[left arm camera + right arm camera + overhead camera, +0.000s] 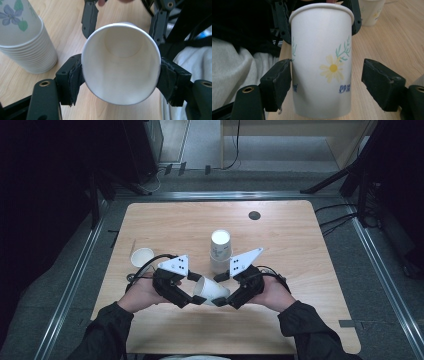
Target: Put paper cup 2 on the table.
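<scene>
cup (210,290): on its side between both claws | grip: seemingly left claw (192,296)

Stack of nested paper cups (220,251) stands upside down near the middle of the wooden surface (300,250), floral print on its side in the left gripper view (23,37). Single paper cup (142,256) stands upright, mouth up, well left of stack. Dark round grommet (254,215) near far edge. Grey floor (380,285) around, metal rails (70,285) at sides.
</scene>
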A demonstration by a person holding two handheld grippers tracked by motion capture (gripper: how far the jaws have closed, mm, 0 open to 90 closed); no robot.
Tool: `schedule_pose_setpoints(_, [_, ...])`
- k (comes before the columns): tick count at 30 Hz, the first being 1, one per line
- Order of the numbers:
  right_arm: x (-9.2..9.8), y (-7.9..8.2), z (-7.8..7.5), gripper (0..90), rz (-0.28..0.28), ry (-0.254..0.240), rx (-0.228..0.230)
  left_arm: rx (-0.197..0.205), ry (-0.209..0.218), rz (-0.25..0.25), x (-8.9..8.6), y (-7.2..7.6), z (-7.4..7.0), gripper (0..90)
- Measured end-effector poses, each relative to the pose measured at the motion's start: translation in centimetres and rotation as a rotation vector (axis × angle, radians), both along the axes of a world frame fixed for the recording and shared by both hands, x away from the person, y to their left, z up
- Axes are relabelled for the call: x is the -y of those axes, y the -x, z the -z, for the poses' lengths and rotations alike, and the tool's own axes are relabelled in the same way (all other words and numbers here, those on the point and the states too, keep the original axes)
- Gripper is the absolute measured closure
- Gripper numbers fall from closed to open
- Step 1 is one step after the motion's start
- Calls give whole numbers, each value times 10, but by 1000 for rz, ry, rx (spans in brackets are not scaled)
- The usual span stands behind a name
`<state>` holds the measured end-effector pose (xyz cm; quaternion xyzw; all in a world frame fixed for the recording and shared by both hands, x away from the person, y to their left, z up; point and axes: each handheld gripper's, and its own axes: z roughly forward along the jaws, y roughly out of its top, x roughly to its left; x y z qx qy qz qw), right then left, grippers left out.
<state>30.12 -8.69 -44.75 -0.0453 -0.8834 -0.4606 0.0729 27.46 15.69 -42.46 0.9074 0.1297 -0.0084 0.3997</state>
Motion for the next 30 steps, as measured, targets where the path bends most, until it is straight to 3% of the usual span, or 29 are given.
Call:
schedule_pose_setpoints(9, [-5,3,13,250,-10,60,-6,-8,-130,44,10,0,4,278])
schedule_pose_setpoints(13, [-9,5,20,256,-23,83,-6,11,-200,69,17,2,9,278])
schedule_pose_setpoints(26, [-19,10,39,282,-30,149,-15,4,-267,97,30,-1,12,275])
schedule_pose_setpoints(30, [-19,11,41,339,-29,163,-10,9,-281,103,34,-3,14,270])
